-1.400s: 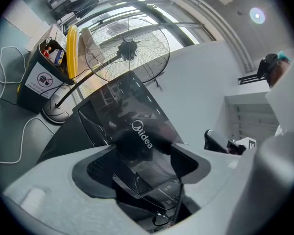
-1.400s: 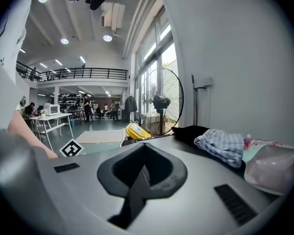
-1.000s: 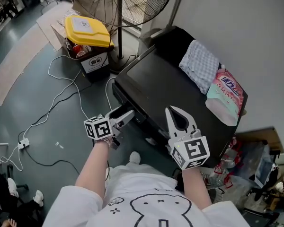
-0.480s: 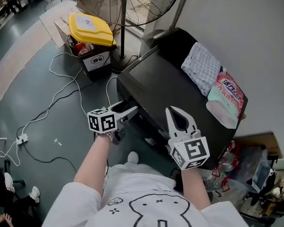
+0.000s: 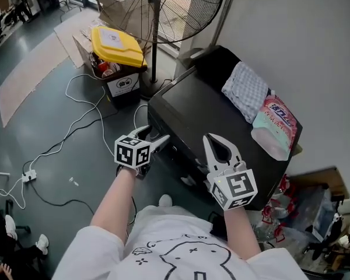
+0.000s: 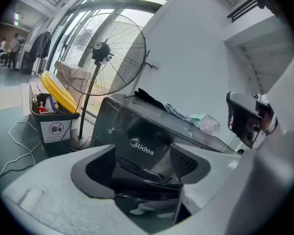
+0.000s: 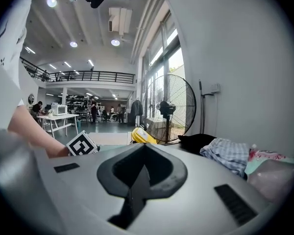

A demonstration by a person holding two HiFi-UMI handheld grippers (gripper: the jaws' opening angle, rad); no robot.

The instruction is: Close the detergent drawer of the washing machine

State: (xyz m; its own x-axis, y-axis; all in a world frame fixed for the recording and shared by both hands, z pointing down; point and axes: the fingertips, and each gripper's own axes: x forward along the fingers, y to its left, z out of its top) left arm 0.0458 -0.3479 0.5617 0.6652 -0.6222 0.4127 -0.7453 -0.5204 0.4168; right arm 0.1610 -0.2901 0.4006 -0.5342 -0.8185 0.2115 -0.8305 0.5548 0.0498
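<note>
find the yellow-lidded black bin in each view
Head view: the yellow-lidded black bin is upper left, on the floor.
Left gripper view: at the left edge, mid-height.
Right gripper view: small and far off, just below centre.
Shared landmark: the round metal pedestal fan stands right beside the bin in all three views.

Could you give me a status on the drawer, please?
Left gripper open at black glossy detergent drawer; flush or not, cannot tell. Right gripper shut, empty, over black washing machine. Nothing blocking.
</note>
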